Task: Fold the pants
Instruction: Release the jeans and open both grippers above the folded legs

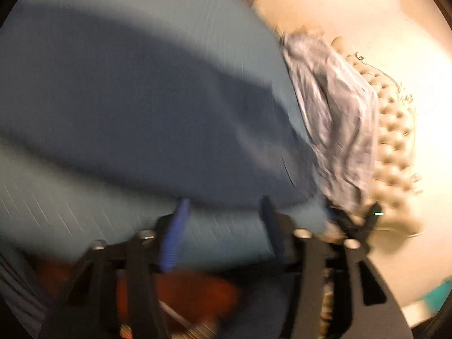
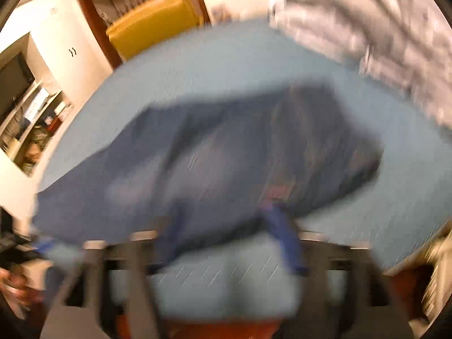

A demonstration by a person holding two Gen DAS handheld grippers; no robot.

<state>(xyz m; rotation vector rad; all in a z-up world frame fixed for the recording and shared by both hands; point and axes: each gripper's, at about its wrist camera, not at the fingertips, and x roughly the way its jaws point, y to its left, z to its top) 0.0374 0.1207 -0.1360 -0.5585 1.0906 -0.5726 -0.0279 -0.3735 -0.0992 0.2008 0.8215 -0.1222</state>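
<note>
Everything is motion-blurred. Dark blue pants lie spread on a light blue sheet and fill the middle of the left wrist view. My left gripper hovers at their near edge, its blue-tipped fingers wide apart with only sheet between them. In the right wrist view the pants lie bunched just ahead of my right gripper. One blue finger shows clearly. The other side is covered by the pants' near edge, and the jaws look spread wide.
A crumpled pale grey garment lies on the sheet's far side, beside a cream tufted headboard. A yellow chair and cluttered shelves stand beyond the sheet. A person's hand shows at lower left.
</note>
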